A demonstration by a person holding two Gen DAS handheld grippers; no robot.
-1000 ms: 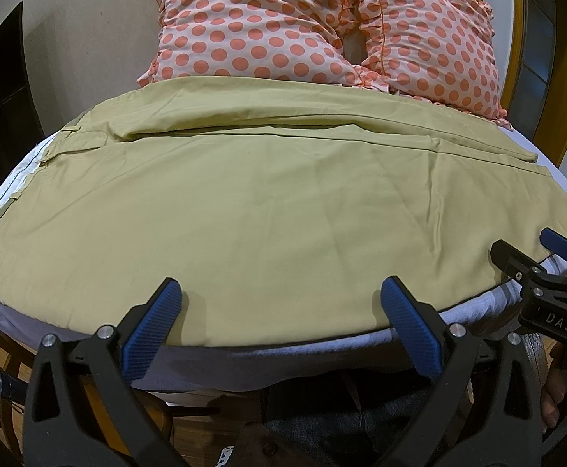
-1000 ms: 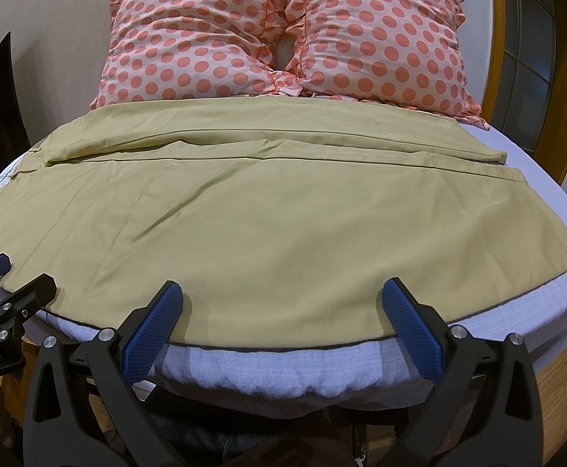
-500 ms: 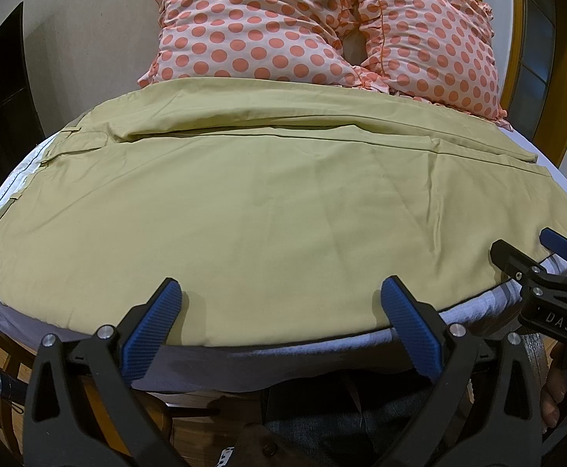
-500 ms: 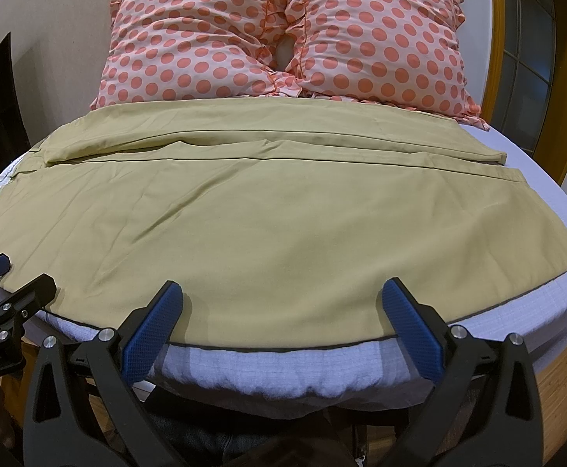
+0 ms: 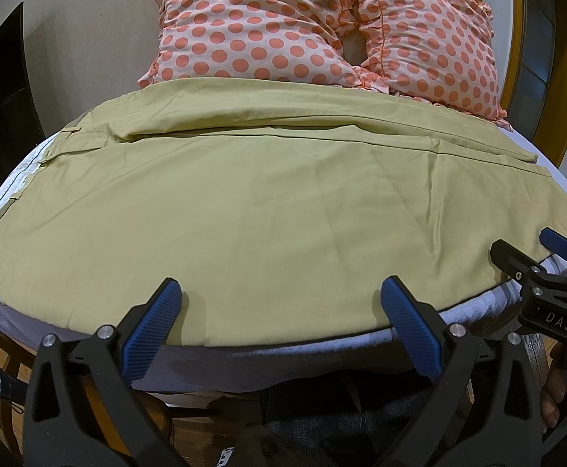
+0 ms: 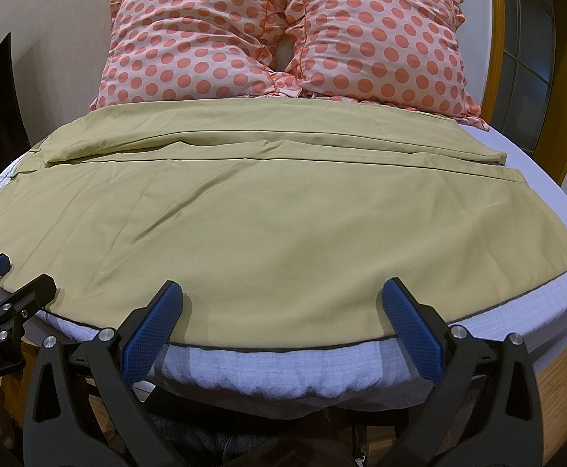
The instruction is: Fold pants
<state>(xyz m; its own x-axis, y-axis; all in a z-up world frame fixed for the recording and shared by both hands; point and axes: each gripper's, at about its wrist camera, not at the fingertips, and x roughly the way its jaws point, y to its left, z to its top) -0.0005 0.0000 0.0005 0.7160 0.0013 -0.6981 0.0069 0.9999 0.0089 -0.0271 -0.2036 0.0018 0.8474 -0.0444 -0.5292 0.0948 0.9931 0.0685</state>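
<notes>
Khaki pants (image 5: 268,202) lie flat across the bed, waist to the left, leg hems to the right, one leg behind the other; they also show in the right wrist view (image 6: 244,218). My left gripper (image 5: 279,303) is open and empty just above the pants' near edge, left of centre. My right gripper (image 6: 283,303) is open and empty over the near edge further right. The right gripper shows at the right of the left wrist view (image 5: 532,257); the left gripper shows at the left of the right wrist view (image 6: 11,284).
The bed has a white sheet (image 6: 548,303) with its near edge just under my fingers. Two pink polka-dot pillows (image 6: 283,39) lie behind the pants. A wooden door frame (image 6: 564,89) stands at the right. A wooden bed frame (image 6: 556,369) runs below the mattress.
</notes>
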